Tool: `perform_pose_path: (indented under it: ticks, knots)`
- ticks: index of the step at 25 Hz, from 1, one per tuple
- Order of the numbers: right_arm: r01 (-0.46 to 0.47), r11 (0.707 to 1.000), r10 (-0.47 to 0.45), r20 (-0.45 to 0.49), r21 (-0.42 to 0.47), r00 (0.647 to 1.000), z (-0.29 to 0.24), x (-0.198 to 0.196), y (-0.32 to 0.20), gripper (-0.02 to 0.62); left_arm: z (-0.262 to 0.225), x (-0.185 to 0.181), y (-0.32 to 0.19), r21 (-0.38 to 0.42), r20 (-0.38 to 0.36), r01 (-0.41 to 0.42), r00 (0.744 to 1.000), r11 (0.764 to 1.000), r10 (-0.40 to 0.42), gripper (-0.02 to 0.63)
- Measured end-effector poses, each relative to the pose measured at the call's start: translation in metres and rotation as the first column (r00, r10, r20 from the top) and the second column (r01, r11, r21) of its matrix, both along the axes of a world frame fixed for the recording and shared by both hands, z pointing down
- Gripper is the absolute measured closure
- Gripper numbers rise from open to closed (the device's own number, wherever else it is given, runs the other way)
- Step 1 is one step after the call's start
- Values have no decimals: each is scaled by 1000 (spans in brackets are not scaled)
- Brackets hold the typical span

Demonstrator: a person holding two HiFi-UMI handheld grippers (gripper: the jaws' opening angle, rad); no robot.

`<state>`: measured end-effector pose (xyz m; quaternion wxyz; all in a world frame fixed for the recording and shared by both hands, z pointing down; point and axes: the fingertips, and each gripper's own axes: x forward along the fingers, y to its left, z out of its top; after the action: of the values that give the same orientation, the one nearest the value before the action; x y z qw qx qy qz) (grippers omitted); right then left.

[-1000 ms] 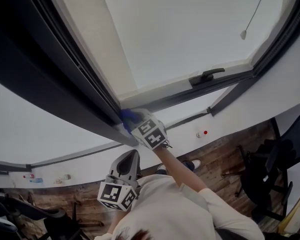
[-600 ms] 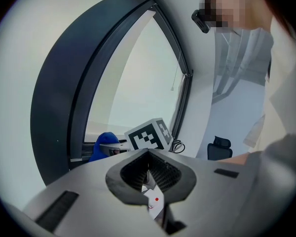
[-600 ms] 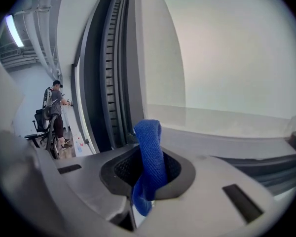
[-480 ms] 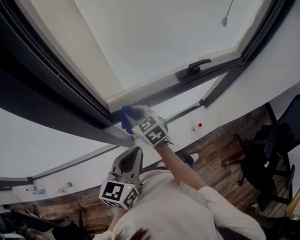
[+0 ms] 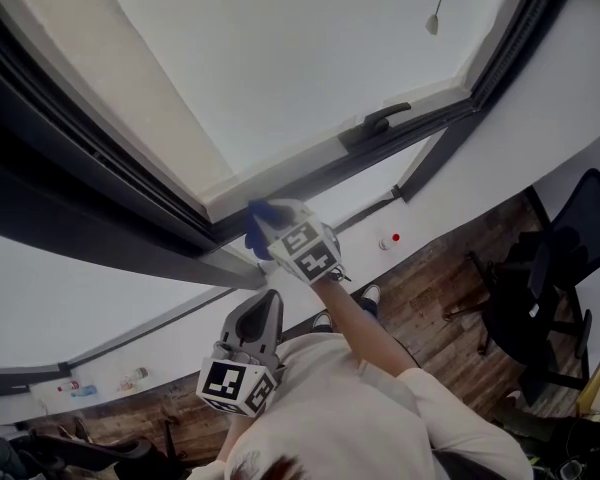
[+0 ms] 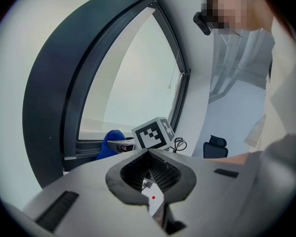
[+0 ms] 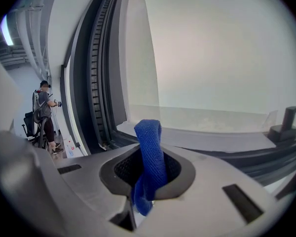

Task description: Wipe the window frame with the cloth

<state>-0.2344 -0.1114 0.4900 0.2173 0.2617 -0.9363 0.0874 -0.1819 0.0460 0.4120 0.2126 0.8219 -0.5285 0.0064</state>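
1. Head view: the camera looks steeply down along a large window. The right gripper (image 5: 267,226) reaches forward on an arm in a pale sleeve, its marker cube facing the camera. Its jaws are clamped on a blue cloth (image 5: 258,230), which is pressed into the lower corner of the dark window frame (image 5: 310,180), where the bottom rail meets the side rail.
2. Same view: a black window handle (image 5: 376,122) sits further right along the bottom rail, and a pull cord (image 5: 433,22) hangs in front of the pale glass. The left gripper (image 5: 269,306) is held low, close to the person's chest and apart from the frame. Its jaws come together in a point. A wooden floor (image 5: 430,298) and a black office chair (image 5: 570,268) lie below.
3. Left gripper view: the left gripper's (image 6: 150,179) jaws are together with nothing held between them. Beyond them the right gripper's cube and the blue cloth (image 6: 110,142) show against the bottom of the dark frame (image 6: 47,107). The person's white top fills the right side.
4. Right gripper view: the jaws of the right gripper (image 7: 148,179) pinch the cloth (image 7: 149,149), which stands up in a folded strip between them. Its top is beside the frame's inner corner (image 7: 96,83). The handle (image 7: 286,118) is at the right edge. A distant person (image 7: 43,110) stands at far left.
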Motion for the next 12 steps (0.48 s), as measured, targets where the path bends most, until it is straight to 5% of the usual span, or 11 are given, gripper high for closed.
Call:
perform_pose_path:
  ticks: [12]
  knots:
    - [-20,1000,20,-10,5,1000,-1,14,-8,546,0,6,-4,-9,-12,-18,1000,1000,17,597]
